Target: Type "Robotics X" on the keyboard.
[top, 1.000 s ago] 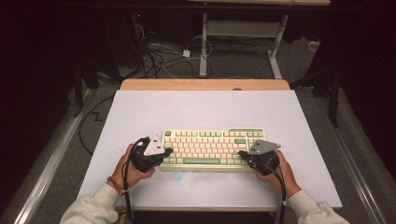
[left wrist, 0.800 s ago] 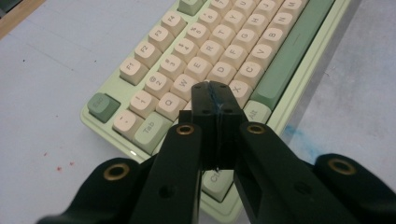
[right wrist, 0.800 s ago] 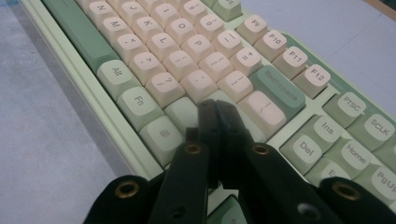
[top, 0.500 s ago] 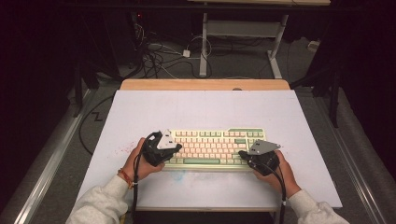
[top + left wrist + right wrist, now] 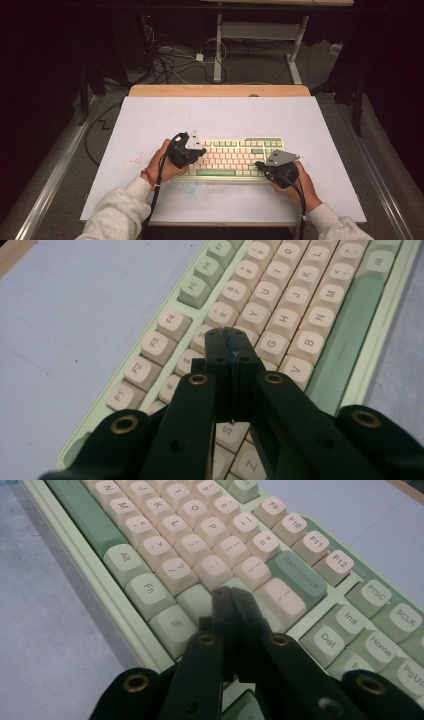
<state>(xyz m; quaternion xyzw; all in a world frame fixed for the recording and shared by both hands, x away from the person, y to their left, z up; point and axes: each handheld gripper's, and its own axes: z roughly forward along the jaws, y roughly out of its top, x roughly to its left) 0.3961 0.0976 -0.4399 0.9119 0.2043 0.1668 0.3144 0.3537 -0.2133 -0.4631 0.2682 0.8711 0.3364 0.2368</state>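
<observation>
While both tools hover over the keys, the step in hand reads as typing by pressing single keys with closed jaw tips.

Item 1: pale lavender table mat [image 5: 150, 125] on a wooden-edged table; carries everything below.

Item 2: cream-and-sage-green mechanical keyboard [image 5: 235, 152], lying flat near the person's edge of the mat, long side toward the person.

Item 3: left black two-jaw gripper [image 5: 231, 342], jaws pressed together with nothing between them, tips above the number row near the 5 key [image 5: 204, 337] (contact with a keycap cannot be told).

Item 4: right black two-jaw gripper [image 5: 231, 602], jaws likewise closed and empty, tips over the pale green key left of the large cream key [image 5: 281, 601].

Next move, as judged: a short straight dip onto one keycap's centre, without clipping neighbours.

Containers: none on the mat.
</observation>
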